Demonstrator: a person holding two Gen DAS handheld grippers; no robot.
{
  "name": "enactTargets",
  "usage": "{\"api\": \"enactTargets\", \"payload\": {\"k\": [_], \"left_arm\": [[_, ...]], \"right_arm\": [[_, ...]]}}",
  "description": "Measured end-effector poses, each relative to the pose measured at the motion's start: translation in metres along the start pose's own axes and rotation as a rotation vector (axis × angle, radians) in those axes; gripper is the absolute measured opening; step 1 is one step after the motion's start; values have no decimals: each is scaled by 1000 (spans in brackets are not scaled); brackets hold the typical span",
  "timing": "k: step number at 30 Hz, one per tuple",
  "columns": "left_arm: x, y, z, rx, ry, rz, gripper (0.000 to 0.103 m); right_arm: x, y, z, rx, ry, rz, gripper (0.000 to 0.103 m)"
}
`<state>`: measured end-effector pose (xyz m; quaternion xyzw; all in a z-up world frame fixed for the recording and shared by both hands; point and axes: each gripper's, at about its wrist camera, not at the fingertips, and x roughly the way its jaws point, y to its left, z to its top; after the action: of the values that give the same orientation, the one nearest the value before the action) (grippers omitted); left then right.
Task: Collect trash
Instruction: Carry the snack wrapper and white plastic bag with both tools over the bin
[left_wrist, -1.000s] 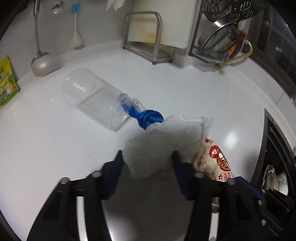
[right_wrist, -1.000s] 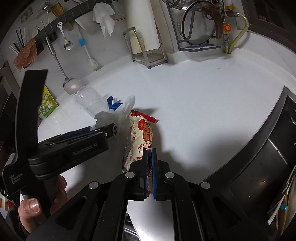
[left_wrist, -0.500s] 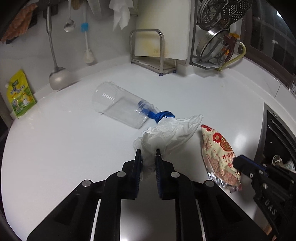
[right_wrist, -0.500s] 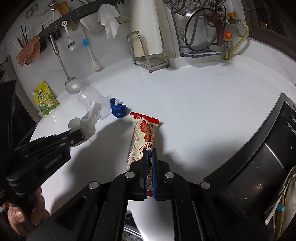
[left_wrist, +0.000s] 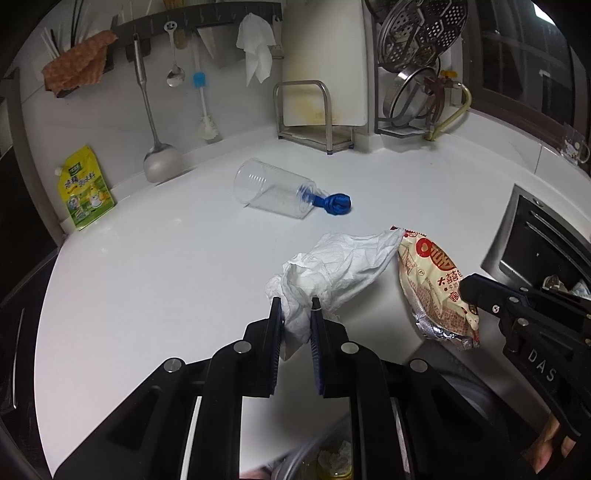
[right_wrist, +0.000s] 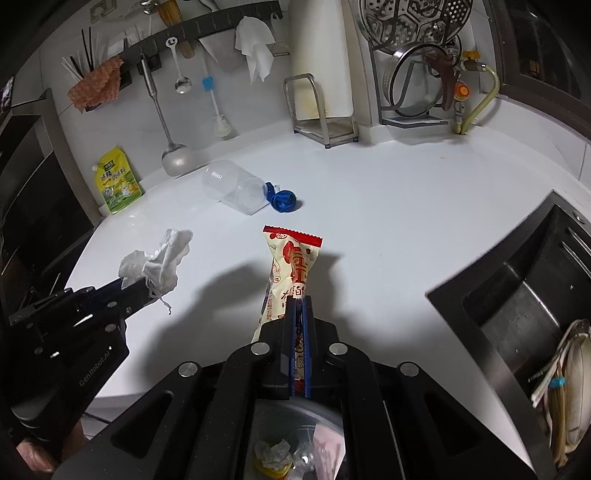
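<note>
My left gripper is shut on a crumpled white tissue and holds it above the white counter; the tissue also shows in the right wrist view. My right gripper is shut on a red and cream snack wrapper, also seen in the left wrist view. A clear plastic cup lies on its side on the counter with a knotted blue bag at its base. A bin with trash sits below the counter edge.
A cutting board rack and a pot rack stand at the back wall. A ladle and a yellow pouch lean at the back left. A dark sink lies to the right.
My left gripper closed on the tissue and lifted it back toward the counter's near edge, away from the cup. My right gripper pulled back with the wrapper.
</note>
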<state>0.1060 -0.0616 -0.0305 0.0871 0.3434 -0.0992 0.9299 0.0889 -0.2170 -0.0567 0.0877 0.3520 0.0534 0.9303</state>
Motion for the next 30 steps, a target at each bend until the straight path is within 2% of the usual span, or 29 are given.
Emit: {"api": "enactTargets", "payload": {"k": [15, 30], "left_arm": [[-61, -1, -72, -5, -11, 25, 15], [-94, -10, -123, -17, 18, -24, 15]], "right_arm": [[-69, 15, -70, 27, -12, -13, 3], [-113, 26, -125, 38, -13, -22, 3]]}}
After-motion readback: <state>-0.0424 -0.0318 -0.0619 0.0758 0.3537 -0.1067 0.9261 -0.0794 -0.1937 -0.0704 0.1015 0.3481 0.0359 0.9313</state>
